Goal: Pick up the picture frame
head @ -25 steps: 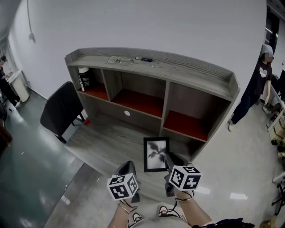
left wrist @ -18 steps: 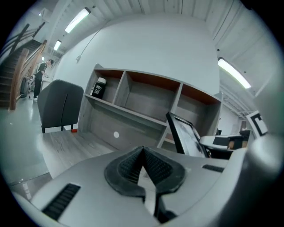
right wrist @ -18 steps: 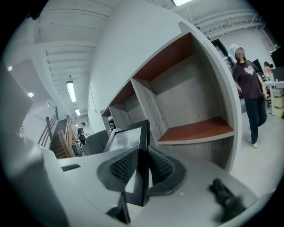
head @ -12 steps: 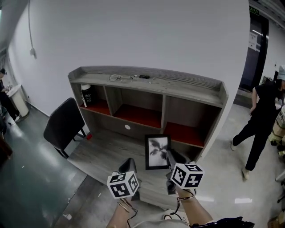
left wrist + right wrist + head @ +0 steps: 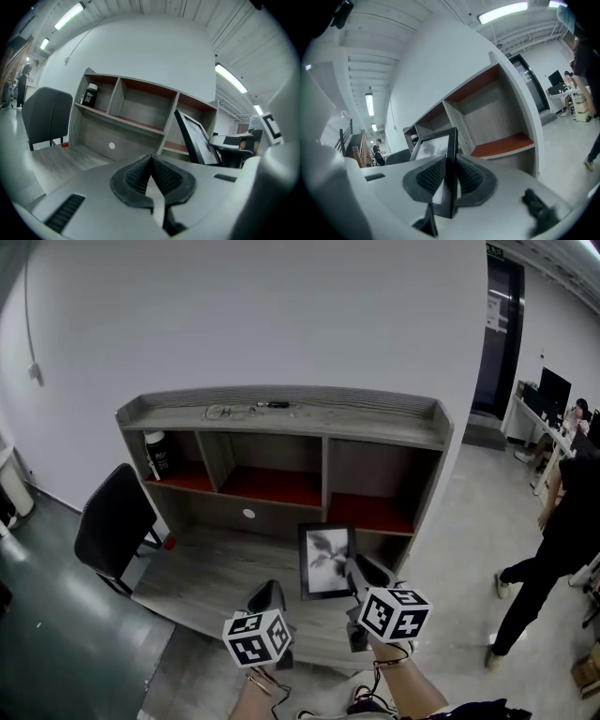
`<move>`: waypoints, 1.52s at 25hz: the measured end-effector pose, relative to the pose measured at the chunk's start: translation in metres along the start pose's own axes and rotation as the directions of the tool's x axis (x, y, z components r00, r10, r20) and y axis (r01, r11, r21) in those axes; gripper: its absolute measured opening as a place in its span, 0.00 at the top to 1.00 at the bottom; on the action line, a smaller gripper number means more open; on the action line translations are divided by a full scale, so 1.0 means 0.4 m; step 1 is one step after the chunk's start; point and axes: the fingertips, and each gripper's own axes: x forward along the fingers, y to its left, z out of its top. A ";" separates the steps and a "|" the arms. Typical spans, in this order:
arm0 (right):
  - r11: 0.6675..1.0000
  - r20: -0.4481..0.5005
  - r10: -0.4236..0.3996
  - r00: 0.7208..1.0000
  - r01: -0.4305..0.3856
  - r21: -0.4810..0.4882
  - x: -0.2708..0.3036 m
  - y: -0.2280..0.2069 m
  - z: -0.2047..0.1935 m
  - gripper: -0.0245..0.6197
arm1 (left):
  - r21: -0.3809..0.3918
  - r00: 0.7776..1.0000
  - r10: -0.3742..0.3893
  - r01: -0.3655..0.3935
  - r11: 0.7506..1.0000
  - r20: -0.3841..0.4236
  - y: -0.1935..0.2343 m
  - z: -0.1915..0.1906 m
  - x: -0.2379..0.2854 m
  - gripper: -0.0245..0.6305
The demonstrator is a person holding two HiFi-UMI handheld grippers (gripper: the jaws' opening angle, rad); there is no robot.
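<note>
A black picture frame [image 5: 326, 561] with a leaf print stands upright in the air over the desk. My right gripper [image 5: 353, 570] is shut on the frame's right edge; in the right gripper view the frame [image 5: 440, 154] sits clamped between the two ribbed pads. The left gripper view also catches the frame [image 5: 197, 138], to its right. My left gripper [image 5: 269, 598] hangs to the left of the frame, apart from it. Its pads [image 5: 151, 171] meet at the tips with nothing between them.
A grey desk [image 5: 216, 573] carries a hutch [image 5: 281, 423] with three red-floored compartments. A dark bottle [image 5: 157, 454] stands in the left one. Glasses and a pen lie on top. A black chair [image 5: 111, 526] stands at the left; a person [image 5: 553, 554] walks at the right.
The frame has risen off the desk in my right gripper. Both grippers have come up. The view has swung upward and the person at the right has walked nearer.
</note>
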 end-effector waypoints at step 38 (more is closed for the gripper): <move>0.995 0.045 0.072 0.996 -0.069 -0.071 -0.189 -0.122 0.073 0.83 | 0.043 0.997 0.063 -0.065 0.997 0.050 -0.230 -0.031 -0.055 0.94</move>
